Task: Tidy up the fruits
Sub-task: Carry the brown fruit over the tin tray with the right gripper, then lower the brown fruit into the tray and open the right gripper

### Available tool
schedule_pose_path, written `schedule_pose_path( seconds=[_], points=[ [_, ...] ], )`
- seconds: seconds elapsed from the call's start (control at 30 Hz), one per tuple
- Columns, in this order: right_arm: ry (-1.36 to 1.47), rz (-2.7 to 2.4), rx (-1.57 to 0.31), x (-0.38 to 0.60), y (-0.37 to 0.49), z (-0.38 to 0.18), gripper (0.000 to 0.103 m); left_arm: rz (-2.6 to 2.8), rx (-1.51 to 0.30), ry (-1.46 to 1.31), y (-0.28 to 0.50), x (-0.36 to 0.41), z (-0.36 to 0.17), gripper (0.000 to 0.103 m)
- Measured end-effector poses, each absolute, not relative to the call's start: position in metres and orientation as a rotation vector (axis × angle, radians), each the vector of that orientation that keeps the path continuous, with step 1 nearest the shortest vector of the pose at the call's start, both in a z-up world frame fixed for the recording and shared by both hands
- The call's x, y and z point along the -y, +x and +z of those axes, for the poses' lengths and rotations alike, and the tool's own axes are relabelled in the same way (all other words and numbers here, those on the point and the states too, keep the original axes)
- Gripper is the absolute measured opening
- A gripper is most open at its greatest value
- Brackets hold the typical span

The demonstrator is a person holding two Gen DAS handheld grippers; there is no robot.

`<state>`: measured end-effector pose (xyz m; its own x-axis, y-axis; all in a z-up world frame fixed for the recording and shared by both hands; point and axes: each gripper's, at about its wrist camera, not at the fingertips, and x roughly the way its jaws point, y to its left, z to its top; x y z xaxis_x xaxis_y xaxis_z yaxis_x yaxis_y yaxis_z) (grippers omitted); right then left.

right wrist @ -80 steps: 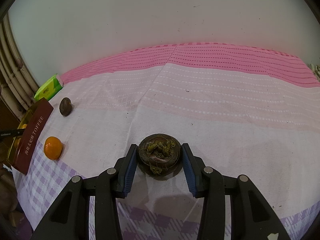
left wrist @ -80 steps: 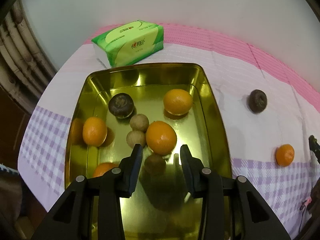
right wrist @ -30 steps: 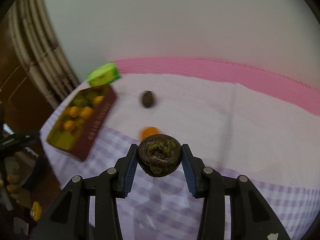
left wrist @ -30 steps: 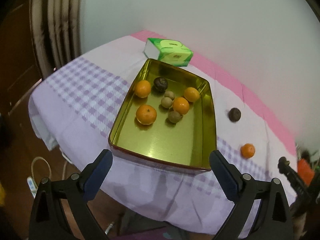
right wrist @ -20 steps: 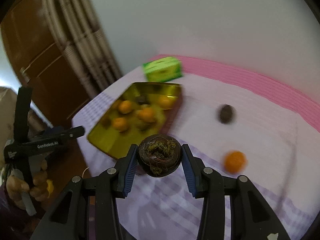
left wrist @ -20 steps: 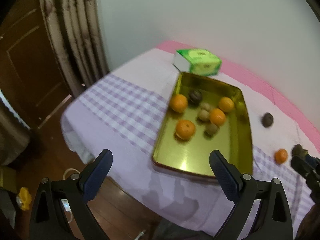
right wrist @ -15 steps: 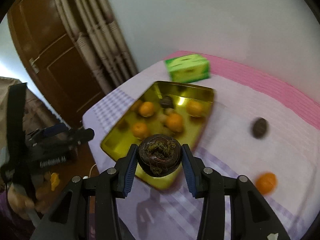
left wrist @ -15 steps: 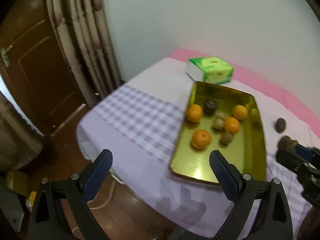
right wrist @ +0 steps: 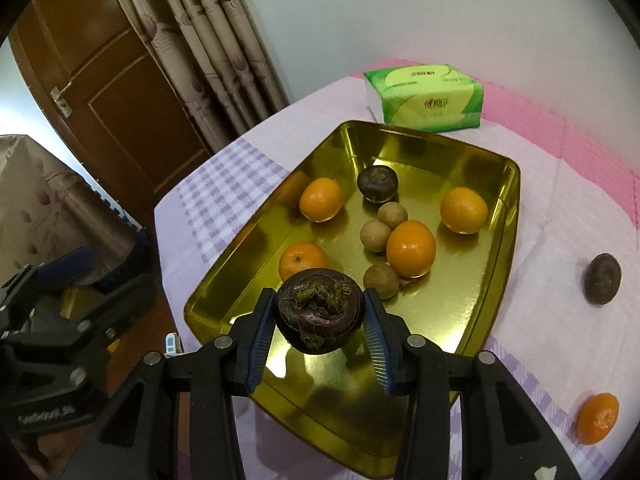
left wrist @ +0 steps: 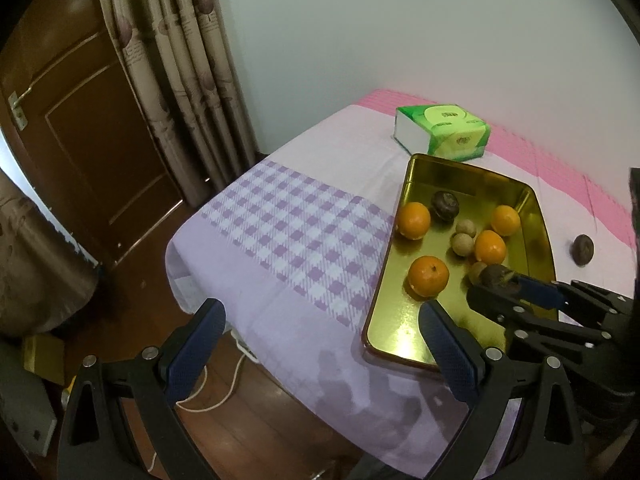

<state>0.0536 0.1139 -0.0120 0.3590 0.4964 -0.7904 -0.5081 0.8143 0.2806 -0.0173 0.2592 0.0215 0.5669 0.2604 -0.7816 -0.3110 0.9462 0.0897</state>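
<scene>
My right gripper [right wrist: 320,318] is shut on a dark brown water chestnut [right wrist: 319,311] and holds it above the near end of the gold tray [right wrist: 508,216]. The tray holds several oranges [right wrist: 411,248], small tan fruits [right wrist: 375,236] and one dark chestnut [right wrist: 377,184]. Another chestnut [right wrist: 602,279] and an orange [right wrist: 597,418] lie on the cloth right of the tray. My left gripper [left wrist: 320,344] is wide open and empty, off the table's near left corner. The right gripper [left wrist: 516,292] and its chestnut [left wrist: 496,275] show over the tray [left wrist: 452,168] in the left wrist view.
A green tissue pack [right wrist: 424,98] lies behind the tray. The table has a pink and purple-checked cloth [left wrist: 304,232]; its left edge drops to a wooden floor. Curtains [left wrist: 180,60] and a brown door [left wrist: 80,140] stand at left.
My right gripper has carried the chestnut left across the table to above the tray. My left gripper has opened wide and pulled back off the table's corner.
</scene>
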Motion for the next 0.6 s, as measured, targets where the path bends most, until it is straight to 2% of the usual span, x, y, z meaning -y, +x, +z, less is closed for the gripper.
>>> schedule_pose_path(
  seconds=[0.6],
  points=[
    [-0.007,0.629,-1.04,-0.1216,0.06,-0.0219,0.041,0.32,-0.931,-0.052,-0.0164,-0.2563,0.0193,0.097]
  ],
)
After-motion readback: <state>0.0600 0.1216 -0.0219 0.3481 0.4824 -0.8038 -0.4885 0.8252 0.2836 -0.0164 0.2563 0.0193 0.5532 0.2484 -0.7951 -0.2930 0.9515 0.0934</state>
